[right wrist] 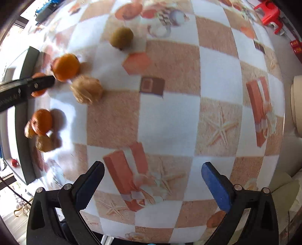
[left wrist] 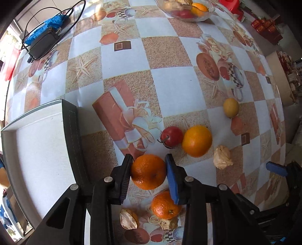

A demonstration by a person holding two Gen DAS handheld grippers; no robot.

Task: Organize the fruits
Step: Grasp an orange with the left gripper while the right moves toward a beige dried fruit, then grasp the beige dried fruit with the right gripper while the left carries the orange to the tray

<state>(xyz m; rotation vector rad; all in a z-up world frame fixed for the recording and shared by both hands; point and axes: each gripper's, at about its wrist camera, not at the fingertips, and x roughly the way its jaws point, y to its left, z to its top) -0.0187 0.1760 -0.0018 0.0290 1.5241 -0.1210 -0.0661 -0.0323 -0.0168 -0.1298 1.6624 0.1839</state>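
left tool on a mandarin, tray right beside it

my left tool [left wrist: 148, 172] is pinching a mandarin [left wrist: 148, 171] across its widest part, one pad on each side, fruit sitting between the tips. can't tell if it's clear of the surface [left wrist: 175, 83] or just resting on it. the white tray [left wrist: 37, 143] w/ the dark wall is just to the left, bare as far as i see, so i judge that's where it goes.

handling: i judge a mandarin is light, round, w/ soft loose skin, so it'll give under the pads and can roll out if squeezed off-centre. grip across the middle looks ok; firm but not crushing.

rest of the fruit: a second mandarin [left wrist: 165, 205] near me, under the left tool, w/ crumpled paper wrappers [left wrist: 128, 219] beside it. further out, a red apple [left wrist: 172, 136] touching a big orange [left wrist: 197, 141], another paper ball [left wrist: 222, 157] to the right, a yellow lemon [left wrist: 231, 107] far right. a glass bowl [left wrist: 207, 16] w/ fruit sits at the far edge.

my right tool [right wrist: 152, 185] is spread wide, holding nothing, over bare surface well apart from the fruit; that view is blurred.
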